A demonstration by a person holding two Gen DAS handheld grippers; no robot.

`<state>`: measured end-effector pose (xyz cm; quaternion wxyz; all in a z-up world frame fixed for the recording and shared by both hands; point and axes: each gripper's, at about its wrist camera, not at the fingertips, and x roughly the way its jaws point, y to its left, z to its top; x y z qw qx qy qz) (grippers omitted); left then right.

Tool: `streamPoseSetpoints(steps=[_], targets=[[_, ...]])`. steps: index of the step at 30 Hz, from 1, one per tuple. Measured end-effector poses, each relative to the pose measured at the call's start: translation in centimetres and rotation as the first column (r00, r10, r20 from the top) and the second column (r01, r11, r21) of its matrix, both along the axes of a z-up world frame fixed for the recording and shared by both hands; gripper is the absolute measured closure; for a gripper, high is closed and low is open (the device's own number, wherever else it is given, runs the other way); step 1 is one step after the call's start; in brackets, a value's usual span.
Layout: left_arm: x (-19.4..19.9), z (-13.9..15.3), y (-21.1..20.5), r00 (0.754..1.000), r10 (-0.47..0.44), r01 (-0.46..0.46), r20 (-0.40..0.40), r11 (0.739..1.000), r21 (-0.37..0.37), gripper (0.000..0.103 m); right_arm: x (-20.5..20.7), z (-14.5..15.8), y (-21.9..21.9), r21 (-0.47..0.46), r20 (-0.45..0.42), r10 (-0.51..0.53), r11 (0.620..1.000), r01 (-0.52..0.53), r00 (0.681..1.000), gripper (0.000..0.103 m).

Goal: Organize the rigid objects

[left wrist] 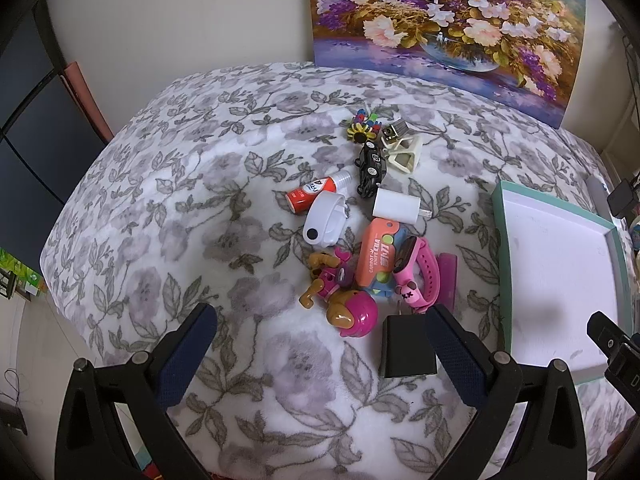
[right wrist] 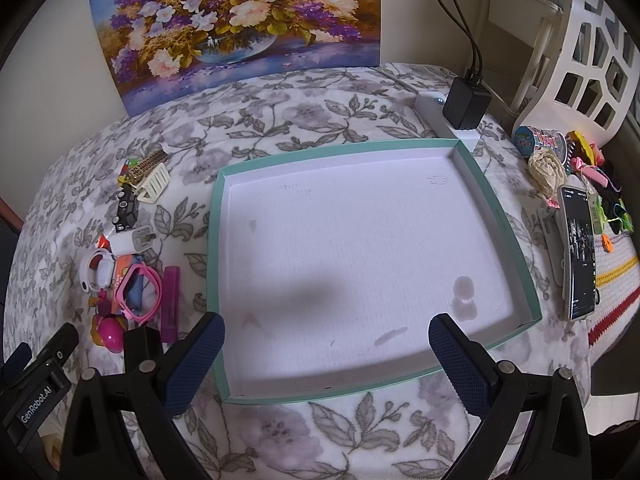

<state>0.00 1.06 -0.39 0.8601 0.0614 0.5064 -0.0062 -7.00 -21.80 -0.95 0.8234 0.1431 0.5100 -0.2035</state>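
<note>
Both grippers, left (left wrist: 320, 344) and right (right wrist: 326, 344), wide and holding nothing, toy pile (left wrist: 360, 248) mid-frame, tray (right wrist: 500, 208) centre-frame.

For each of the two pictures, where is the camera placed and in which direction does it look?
Left wrist view: sits on the left claw, looks forward and down at the toy pile on the floral cloth; its own two open fingers show, plus part of the other claw at right.
Right wrist view: sits on the right claw, looks down over the empty teal tray; its open fingers show, plus the left claw at lower left.
Shared: the flower painting, the tray, the pink watch, the white charger.
</note>
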Motion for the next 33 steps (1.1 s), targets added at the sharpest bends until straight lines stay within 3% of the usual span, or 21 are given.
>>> streamPoseSetpoints(steps=[33], targets=[[0.27,-0.05,0.85,0.999,0.027,-0.028,-0.016,1.0,-0.014,0.0,0.15,0.03,0.18,-0.007,-0.001,0.006,1.0,-0.006,1.0,0.0]])
